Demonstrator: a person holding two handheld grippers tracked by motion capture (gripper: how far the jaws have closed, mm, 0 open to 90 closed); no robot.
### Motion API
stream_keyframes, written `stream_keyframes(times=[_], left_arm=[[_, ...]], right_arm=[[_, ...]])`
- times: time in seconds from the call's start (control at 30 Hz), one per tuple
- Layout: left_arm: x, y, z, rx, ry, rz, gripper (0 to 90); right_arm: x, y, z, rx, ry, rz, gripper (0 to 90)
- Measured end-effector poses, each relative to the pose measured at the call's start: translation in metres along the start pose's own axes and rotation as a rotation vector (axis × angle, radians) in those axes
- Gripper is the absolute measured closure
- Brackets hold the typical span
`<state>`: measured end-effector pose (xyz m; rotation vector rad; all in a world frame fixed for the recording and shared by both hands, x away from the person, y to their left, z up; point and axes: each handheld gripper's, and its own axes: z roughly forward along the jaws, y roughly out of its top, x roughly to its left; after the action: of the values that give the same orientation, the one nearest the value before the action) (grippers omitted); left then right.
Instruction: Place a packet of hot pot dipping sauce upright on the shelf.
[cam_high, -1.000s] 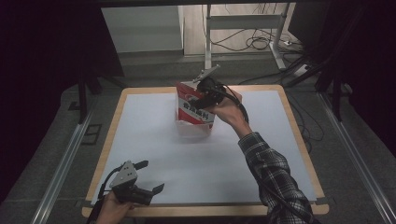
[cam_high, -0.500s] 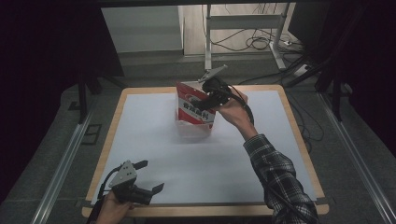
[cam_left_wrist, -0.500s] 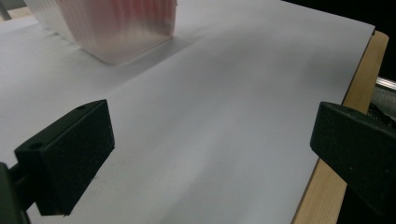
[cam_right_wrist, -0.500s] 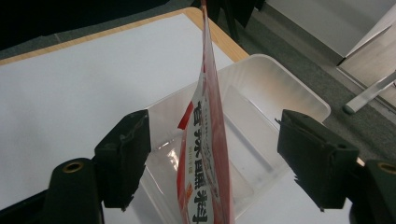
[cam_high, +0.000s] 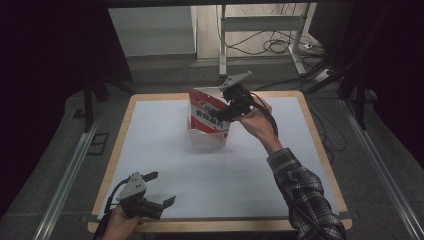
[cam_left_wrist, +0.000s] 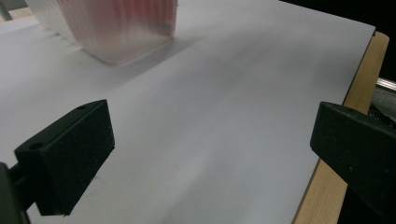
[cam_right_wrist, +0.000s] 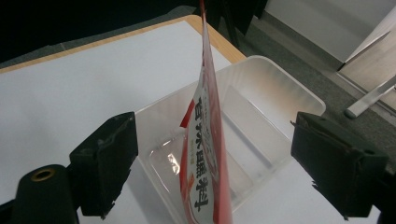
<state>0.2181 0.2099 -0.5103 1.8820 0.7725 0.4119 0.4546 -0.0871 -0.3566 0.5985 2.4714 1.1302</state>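
Note:
A red and white printed packet (cam_high: 206, 111) stands on edge in a clear plastic container (cam_high: 210, 141) at the far middle of the table. In the right gripper view the packet (cam_right_wrist: 204, 186) rises between the two black jaws, which have just been opening; neither pad touches it. My right gripper (cam_high: 218, 113) is open, held at the packet's upper right side above the container (cam_right_wrist: 280, 93). My left gripper (cam_high: 161, 188) rests low near the table's front left edge, open, with nothing between its jaws (cam_left_wrist: 213, 130).
A white sheet (cam_high: 165, 150) covers the wooden-edged table (cam_high: 320, 150). The container's ribbed wall (cam_left_wrist: 121, 32) shows far ahead of the left gripper. Metal rails run along both sides of the table, and a stand with cables sits behind it.
The right gripper's jaws have spread apart and let go of the packet, and the hand has drifted slightly right. The packet stays standing in the container. The left gripper has not moved.

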Motion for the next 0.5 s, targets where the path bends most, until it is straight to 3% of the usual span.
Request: stream_keyframes(times=[0.5], left_arm=[[-0.001, 0.000, 0.000, 0.003, 0.001, 0.005, 0.0]], right_arm=[[-0.002, -0.014, -0.017, -0.037, -0.018, 0.021, 9.7]])
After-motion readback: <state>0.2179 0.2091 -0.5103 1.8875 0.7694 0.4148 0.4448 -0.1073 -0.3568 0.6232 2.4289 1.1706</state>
